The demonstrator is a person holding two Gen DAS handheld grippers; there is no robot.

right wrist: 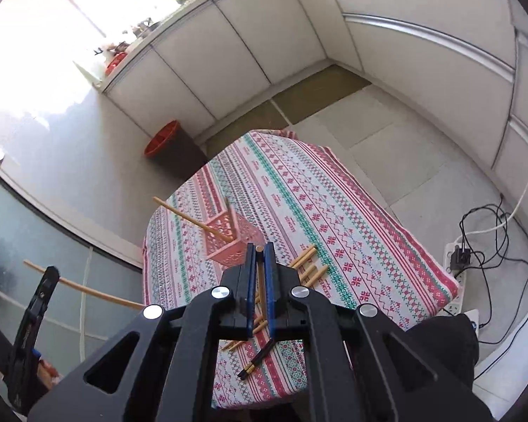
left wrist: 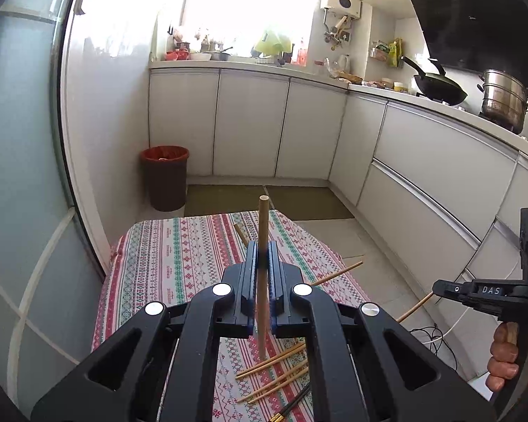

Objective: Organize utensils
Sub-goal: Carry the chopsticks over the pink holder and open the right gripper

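My left gripper (left wrist: 263, 248) is shut on a wooden chopstick (left wrist: 263, 221) that stands upright above the patterned tablecloth (left wrist: 179, 263). My right gripper (right wrist: 259, 249) is shut on another wooden chopstick (right wrist: 260, 281), held above the table. A pink lattice basket (right wrist: 228, 242) stands on the cloth just beyond the right gripper, with one chopstick (right wrist: 190, 218) leaning out of it. Several loose wooden chopsticks (right wrist: 308, 263) and a dark pair (right wrist: 257, 360) lie on the cloth; the wooden ones also show in the left wrist view (left wrist: 274, 369). The right gripper's body shows at the left view's right edge (left wrist: 492, 292).
A dark bin with a red liner (left wrist: 165, 176) stands on the floor beyond the table. White cabinets (left wrist: 440, 161) line the back and right. A power strip with cables (right wrist: 457, 260) lies on the floor right of the table. A glass door (left wrist: 17, 176) is at left.
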